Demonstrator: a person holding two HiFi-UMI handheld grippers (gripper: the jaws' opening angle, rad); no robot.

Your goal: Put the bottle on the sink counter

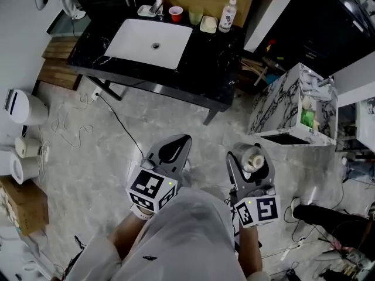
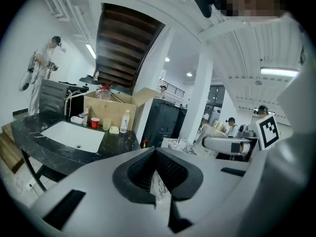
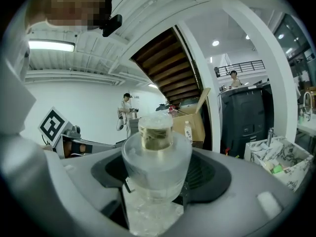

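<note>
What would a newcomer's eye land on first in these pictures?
Likely the clear bottle clamped in the right hand-held gripper, low in the head view. The left hand-held gripper beside it is shut and empty. Next, the black sink counter with its white basin at the top, a red cup along its back edge.

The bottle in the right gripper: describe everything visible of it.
The bottle is small, clear and plastic-looking, with a wide rounded shoulder and a narrower top that shows a gold-tan band under a clear cap. Its lower body looks crinkled. It sits clamped between the jaws of the right gripper, top pointing away from the person, with nothing else seen touching it. It is held over the floor, well short of the black sink counter.
</note>
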